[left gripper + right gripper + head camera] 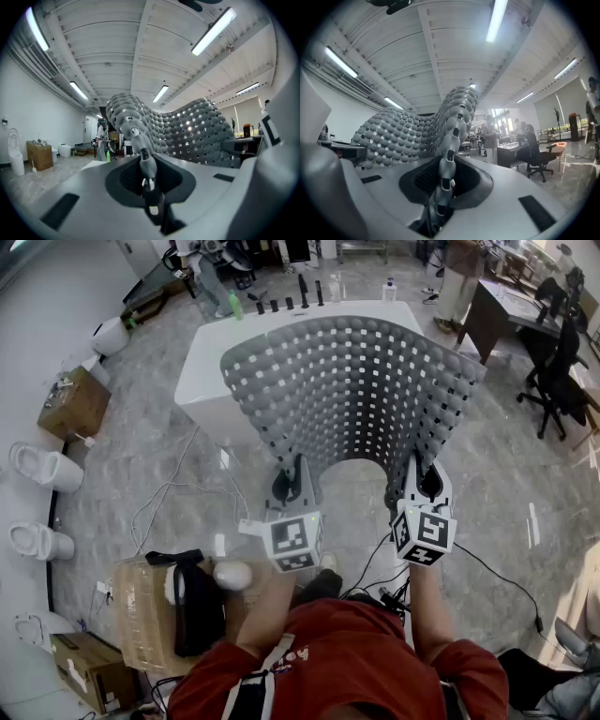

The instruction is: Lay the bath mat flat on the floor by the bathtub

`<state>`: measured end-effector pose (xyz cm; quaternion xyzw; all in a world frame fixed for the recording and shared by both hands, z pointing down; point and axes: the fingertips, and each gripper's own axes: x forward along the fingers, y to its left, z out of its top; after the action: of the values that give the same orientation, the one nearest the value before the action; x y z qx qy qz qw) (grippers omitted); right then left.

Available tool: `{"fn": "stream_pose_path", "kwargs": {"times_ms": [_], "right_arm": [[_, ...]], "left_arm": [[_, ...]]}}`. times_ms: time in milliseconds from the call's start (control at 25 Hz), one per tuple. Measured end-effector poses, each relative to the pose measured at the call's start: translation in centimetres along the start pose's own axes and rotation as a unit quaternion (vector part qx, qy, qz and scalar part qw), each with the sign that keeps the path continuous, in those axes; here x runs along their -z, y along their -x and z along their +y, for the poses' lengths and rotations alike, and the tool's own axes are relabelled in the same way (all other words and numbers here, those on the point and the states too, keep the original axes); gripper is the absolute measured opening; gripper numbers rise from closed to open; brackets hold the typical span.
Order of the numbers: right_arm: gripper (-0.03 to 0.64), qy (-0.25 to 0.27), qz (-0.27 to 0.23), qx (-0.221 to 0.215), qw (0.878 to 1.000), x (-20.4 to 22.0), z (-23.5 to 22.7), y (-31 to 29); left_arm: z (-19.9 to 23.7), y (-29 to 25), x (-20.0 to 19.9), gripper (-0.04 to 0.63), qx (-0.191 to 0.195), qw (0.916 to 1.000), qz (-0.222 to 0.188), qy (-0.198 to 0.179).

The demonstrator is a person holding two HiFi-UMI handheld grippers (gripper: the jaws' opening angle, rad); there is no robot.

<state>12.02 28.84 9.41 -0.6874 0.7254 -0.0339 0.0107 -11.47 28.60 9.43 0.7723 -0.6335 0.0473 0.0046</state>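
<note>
A grey rubbery bath mat (352, 381), covered in rounded pebble-like bumps with small square holes set between them in regular rows, is held up in the air, off the floor. It arches up and away from the person as one wide curved sheet, and in the head view it hides much of the white rectangular bathtub (208, 357) behind it. The left gripper (298, 476) pinches the mat's near edge at the left corner, its jaws narrow with the thin bumpy edge pressed between them. The right gripper (422, 474) clamps the near right corner the same way. The two grippers sit side by side, apart, above the grey marbled tile floor (159, 451). In both gripper views the mat's edge rises from the jaws and curls over, with light showing through the holes
</note>
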Motion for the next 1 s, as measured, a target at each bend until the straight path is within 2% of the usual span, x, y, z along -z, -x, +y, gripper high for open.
{"fn": "stream_pose_path", "kwargs": {"times_ms": [360,560,1000], "right_arm": [[0.067,0.007,-0.016,-0.005,1.000,-2.8,0.2,3.6],[0.069,-0.002,-0.017,-0.012,1.000,-2.9,1.0,3.5],[0.074,-0.016,0.012,-0.006,1.000,-0.4,2.1,-0.3]], "left_arm": [[-1.6,3.6,-3.2,0.046,-0.006,0.9995,-0.029,0.004],[-0.9,4.1,-3.2,0.046,-0.010,0.9993,-0.035,0.010],[1.0,0.5,-0.5,0.046,0.000,0.9998,0.001,0.022]]}}
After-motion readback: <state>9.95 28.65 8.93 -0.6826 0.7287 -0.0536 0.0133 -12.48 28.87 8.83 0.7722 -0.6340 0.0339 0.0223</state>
